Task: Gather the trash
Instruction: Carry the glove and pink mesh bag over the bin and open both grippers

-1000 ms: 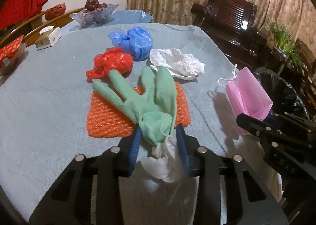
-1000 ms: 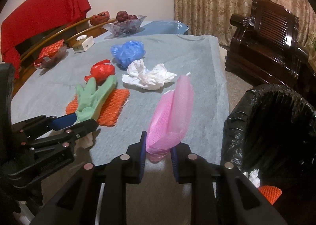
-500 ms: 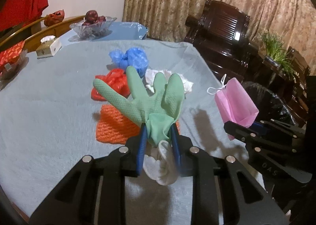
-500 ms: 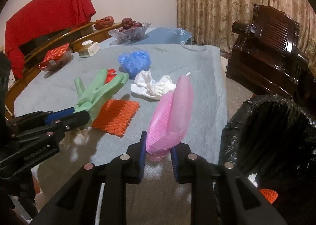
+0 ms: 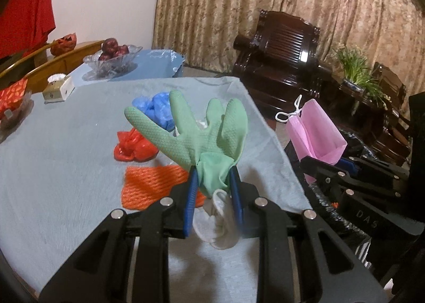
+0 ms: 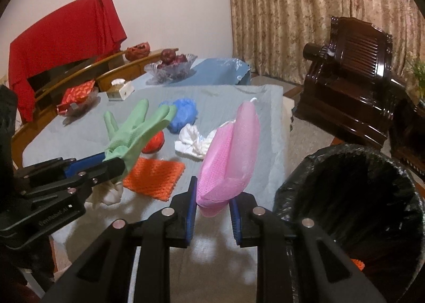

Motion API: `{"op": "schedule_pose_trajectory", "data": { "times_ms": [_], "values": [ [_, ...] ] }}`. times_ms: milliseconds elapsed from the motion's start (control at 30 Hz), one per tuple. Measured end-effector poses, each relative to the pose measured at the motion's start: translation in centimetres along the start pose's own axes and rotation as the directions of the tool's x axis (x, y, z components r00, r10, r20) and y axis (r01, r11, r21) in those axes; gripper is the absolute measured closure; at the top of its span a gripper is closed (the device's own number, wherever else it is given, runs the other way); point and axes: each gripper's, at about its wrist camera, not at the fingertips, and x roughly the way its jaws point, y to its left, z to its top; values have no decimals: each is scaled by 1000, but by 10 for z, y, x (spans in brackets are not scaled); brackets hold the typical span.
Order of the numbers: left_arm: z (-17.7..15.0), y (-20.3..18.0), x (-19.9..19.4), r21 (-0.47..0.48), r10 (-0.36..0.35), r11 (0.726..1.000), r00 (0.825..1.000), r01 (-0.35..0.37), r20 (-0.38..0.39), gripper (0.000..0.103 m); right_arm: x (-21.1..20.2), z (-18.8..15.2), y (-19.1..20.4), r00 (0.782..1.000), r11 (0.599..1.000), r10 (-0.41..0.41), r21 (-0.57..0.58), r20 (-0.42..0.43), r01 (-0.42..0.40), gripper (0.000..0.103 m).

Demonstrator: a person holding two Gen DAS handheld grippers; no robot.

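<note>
- Left wrist view: my left gripper (image 5: 212, 170) has just closed and now pinches the cuff of the green glove (image 5: 202, 133), held up off the table (image 5: 66, 148). An orange net (image 5: 151, 183) lies under it near the table's front edge; a red bag (image 5: 132, 147) and a blue bag (image 5: 156, 109) lie further in.
- Right wrist view: my right gripper (image 6: 212, 196) squeezes the pink mask (image 6: 231, 154), lifted just past the table's right edge, beside the black bin (image 6: 353, 196). White tissue (image 6: 194, 142) lies near that edge.

Green rubber glove (image 5: 204, 133) is up off the tabletop, fingers splayed, white cuff dangling. Pink face mask (image 6: 231, 154) stands upright, right, beside the black-lined bin (image 6: 353, 196). Orange mesh (image 5: 151, 183), red bag (image 5: 132, 147), blue bag (image 5: 156, 109), white tissue (image 6: 194, 143) lie beyond.
</note>
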Motion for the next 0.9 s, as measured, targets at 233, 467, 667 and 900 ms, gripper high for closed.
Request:
{"op": "schedule_pose_trajectory", "data": {
  "times_ms": [233, 467, 667, 900],
  "values": [
    [7, -21, -3, 34, -42, 999, 999, 42, 14, 80, -20, 2, -16, 999, 999, -36, 25, 32, 35, 81],
    [14, -57, -1, 86, -107, 991, 994, 105, 22, 80, -44, -2, -46, 993, 992, -104, 71, 55, 100, 81],
    [19, -90, 4, 127, -160, 979, 987, 157, 20, 80, -63, -8, -78, 982, 979, -177, 118, 65, 169, 81],
    [24, -129, 11, 172, -220, 962, 975, 213, 24, 80, -87, -22, -117, 962, 953, -264, 175, 73, 248, 81]
  ]
}}
